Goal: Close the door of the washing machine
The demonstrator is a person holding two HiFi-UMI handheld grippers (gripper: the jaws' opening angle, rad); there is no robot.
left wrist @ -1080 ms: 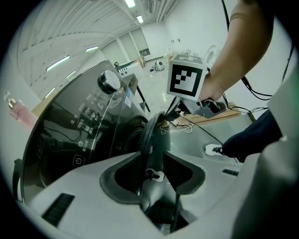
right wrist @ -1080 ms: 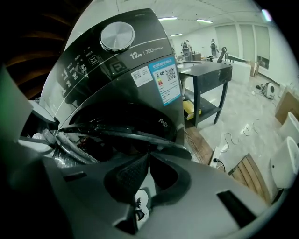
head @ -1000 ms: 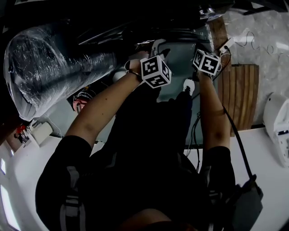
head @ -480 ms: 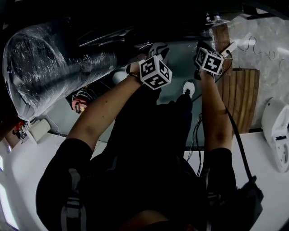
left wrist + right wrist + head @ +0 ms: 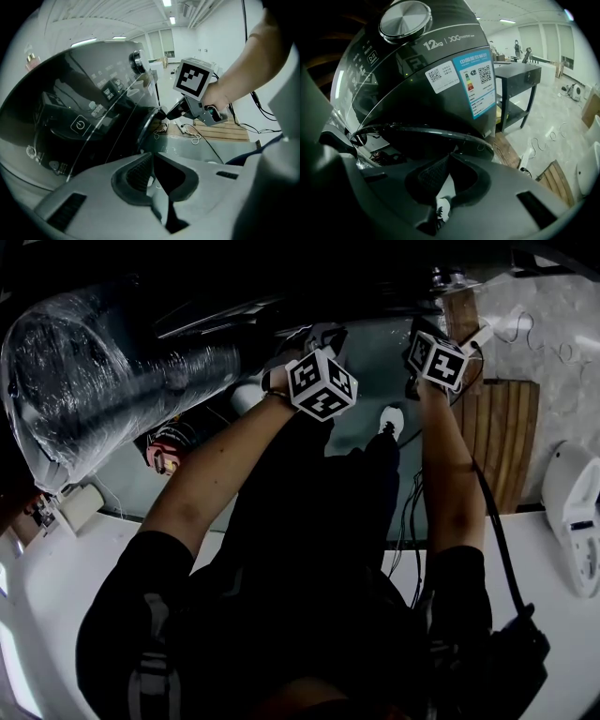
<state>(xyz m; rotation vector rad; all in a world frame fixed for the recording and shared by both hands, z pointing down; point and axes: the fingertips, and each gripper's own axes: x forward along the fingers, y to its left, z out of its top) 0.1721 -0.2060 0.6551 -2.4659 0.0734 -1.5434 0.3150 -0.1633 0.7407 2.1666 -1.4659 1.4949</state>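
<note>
Two grippers are in use. Left gripper (image 5: 152,159): the jaws have just been closing and meet tip to tip, with nothing between them. Right gripper (image 5: 446,161): the jaws are together and likewise empty. Just beyond the right gripper's jaws, the washing machine door (image 5: 422,132) shows as a dark curved rim across mid-frame, standing out from the machine front. In the left gripper view, the right gripper's tip sits at that rim near centre frame; contact cannot be confirmed. Behind the door rises the dark washing machine (image 5: 393,79), with a round control knob (image 5: 404,18) at upper left and an energy label (image 5: 476,86) right of centre. Farther back, at right of frame, stands a black table (image 5: 518,75).
</note>
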